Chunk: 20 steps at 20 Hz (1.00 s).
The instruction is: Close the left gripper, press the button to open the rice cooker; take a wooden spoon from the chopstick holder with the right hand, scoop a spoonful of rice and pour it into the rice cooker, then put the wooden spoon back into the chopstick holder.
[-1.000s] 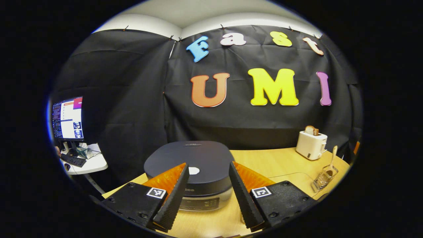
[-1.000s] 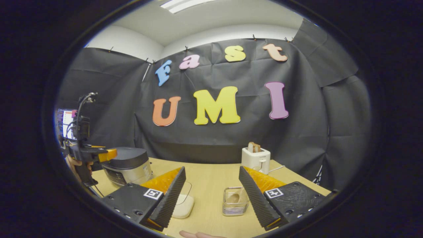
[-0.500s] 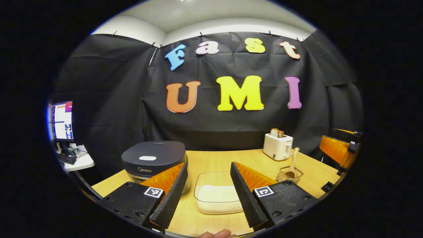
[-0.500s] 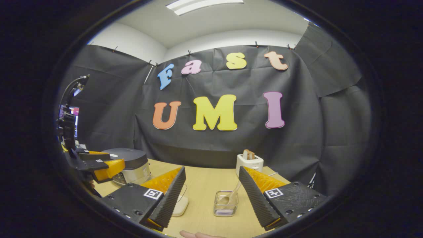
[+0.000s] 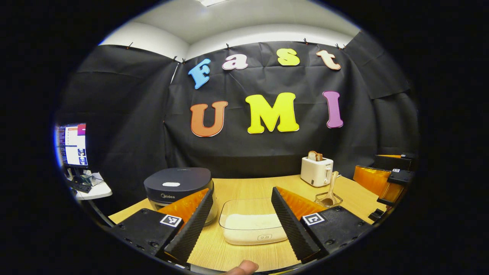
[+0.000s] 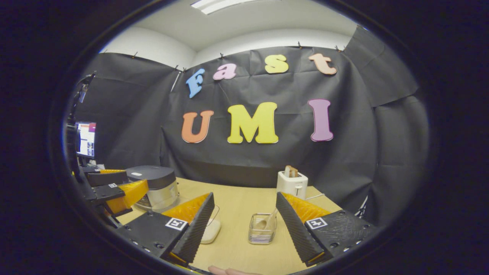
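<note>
Rice cooker (image 5: 177, 187) seen lid-down at frame left; spoon (image 5: 331, 188) kept in holder (image 5: 328, 199); both grippers (image 5: 238, 225) (image 6: 244, 223) held wide; early/late stage undecided.

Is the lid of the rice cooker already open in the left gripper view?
No, the rice cooker has its dark lid lying flat and shut on the body, beside the container of rice.

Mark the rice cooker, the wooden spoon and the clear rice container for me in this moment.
rice cooker (image 5: 177, 184): left gripper view, on its closed dark lid.
wooden spoon (image 5: 331, 187): left gripper view, on its handle above the holder.
clear rice container (image 5: 250, 226): left gripper view, on the rice-filled front wall.
</note>
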Each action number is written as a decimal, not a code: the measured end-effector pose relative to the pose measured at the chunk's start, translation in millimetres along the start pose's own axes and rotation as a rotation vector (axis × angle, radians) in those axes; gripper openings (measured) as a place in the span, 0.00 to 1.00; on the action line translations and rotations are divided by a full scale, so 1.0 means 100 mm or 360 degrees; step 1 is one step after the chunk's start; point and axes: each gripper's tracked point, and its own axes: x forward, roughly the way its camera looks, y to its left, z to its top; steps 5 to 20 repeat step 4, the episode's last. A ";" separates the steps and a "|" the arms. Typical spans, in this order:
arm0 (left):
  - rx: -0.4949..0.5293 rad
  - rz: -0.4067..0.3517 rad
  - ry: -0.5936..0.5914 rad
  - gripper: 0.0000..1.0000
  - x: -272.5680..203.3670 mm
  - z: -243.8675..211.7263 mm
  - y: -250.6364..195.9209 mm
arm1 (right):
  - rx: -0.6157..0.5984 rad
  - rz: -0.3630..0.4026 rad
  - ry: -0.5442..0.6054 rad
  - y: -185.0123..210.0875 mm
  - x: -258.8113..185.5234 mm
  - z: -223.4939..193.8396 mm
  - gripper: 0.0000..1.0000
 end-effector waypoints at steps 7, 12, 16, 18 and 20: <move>-0.0033 -0.0006 0.0034 0.98 0.01 -0.08 -0.04 | -0.0015 -0.0018 0.0001 -0.05 0.04 -0.02 0.97; -0.0033 -0.0006 0.0034 0.98 0.01 -0.08 -0.04 | -0.0015 -0.0018 0.0001 -0.05 0.04 -0.02 0.97; -0.0033 -0.0006 0.0034 0.98 0.01 -0.08 -0.04 | -0.0015 -0.0018 0.0001 -0.05 0.04 -0.02 0.97; -0.0033 -0.0006 0.0034 0.98 0.01 -0.08 -0.04 | -0.0015 -0.0018 0.0001 -0.05 0.04 -0.02 0.97; -0.0033 -0.0006 0.0034 0.98 0.01 -0.08 -0.04 | -0.0015 -0.0018 0.0001 -0.05 0.04 -0.02 0.97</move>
